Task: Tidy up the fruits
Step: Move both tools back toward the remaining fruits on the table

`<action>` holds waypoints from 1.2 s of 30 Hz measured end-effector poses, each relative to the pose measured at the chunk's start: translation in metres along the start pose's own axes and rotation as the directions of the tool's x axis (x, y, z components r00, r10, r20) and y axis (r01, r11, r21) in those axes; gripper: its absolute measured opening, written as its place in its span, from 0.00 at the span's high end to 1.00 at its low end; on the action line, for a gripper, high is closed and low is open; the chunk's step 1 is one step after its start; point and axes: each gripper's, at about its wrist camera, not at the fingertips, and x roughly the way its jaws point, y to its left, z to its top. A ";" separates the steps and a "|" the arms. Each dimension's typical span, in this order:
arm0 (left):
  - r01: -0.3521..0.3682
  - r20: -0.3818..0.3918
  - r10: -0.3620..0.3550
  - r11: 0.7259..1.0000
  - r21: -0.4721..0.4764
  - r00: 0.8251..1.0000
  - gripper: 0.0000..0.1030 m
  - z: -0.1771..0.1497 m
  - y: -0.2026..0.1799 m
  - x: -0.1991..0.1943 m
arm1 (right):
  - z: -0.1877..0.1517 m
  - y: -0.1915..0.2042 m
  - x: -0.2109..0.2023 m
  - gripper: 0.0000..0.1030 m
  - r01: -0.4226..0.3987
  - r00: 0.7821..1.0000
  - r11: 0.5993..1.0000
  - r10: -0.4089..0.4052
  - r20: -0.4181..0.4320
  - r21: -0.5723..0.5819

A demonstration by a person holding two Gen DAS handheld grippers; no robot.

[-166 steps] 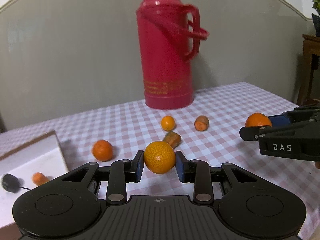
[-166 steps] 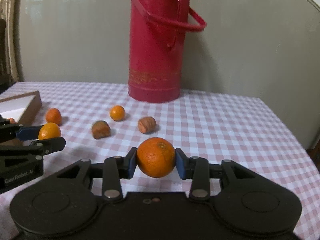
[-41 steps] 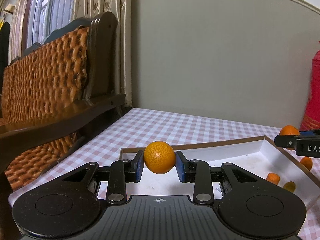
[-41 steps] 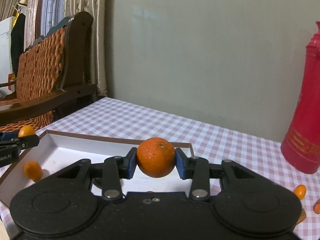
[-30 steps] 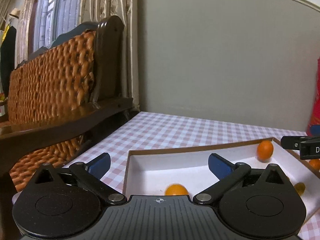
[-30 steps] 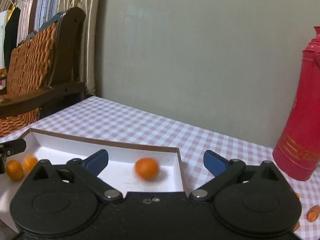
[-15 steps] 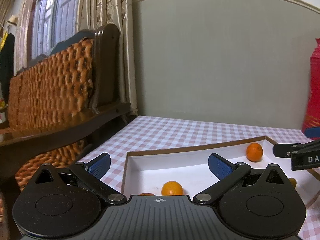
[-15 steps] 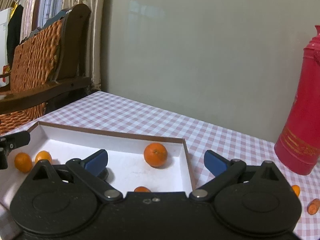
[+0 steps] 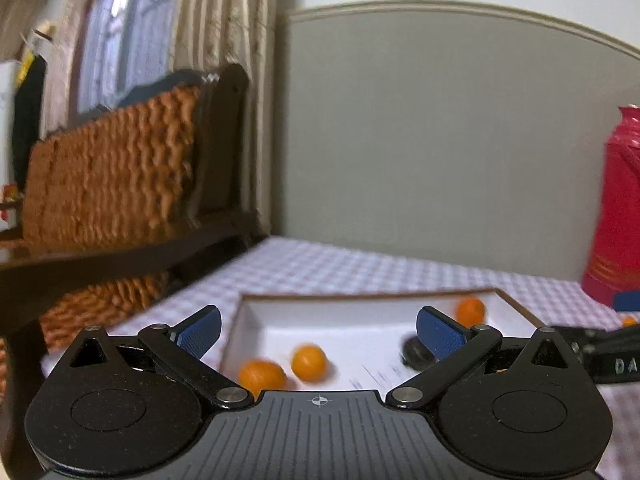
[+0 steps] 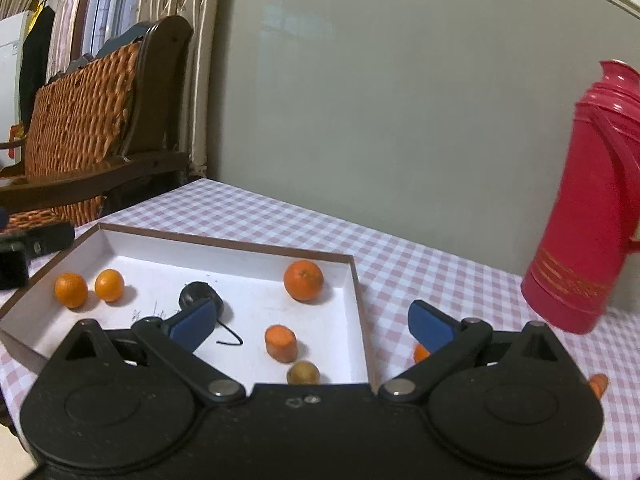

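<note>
A white box with a brown rim (image 10: 224, 240) lies on the checked tablecloth. It holds two small oranges (image 10: 71, 289) (image 10: 109, 285) at its left end and a bigger orange (image 10: 303, 280) near its far right wall. A carrot piece (image 10: 281, 343) and a small brownish fruit (image 10: 303, 373) are also inside. My right gripper (image 10: 311, 324) hangs open and empty over the box's right edge. My left gripper (image 9: 319, 332) is open and empty above the box's (image 9: 360, 294) left end, with two oranges (image 9: 262, 376) (image 9: 309, 362) just below it.
A red thermos (image 10: 592, 216) stands at the right on the table. A black round object with a wire (image 10: 198, 295) lies in the box. Orange and carrot bits (image 10: 598, 384) lie on the cloth right of the box. A wicker-backed wooden chair (image 10: 88, 120) stands at the left.
Both grippers opened about a second ago and dropped their oranges into the box. Since then both views have swung a little to the right, and the fruit has come to rest.
</note>
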 end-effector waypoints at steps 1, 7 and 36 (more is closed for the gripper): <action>0.011 -0.009 -0.011 1.000 0.003 1.000 0.00 -0.002 -0.002 -0.003 | -0.002 -0.001 -0.004 0.06 0.001 1.000 1.000 -0.001 0.000 0.000; 0.098 0.008 -0.098 0.993 0.061 0.995 0.00 -0.008 -0.023 -0.028 | -0.013 -0.006 -0.026 0.06 0.003 1.000 1.000 -0.003 0.000 0.013; 0.293 0.046 -0.317 0.917 0.271 0.947 0.01 -0.015 -0.179 -0.054 | -0.065 -0.123 -0.093 0.13 0.231 0.973 0.967 -0.228 -0.035 0.111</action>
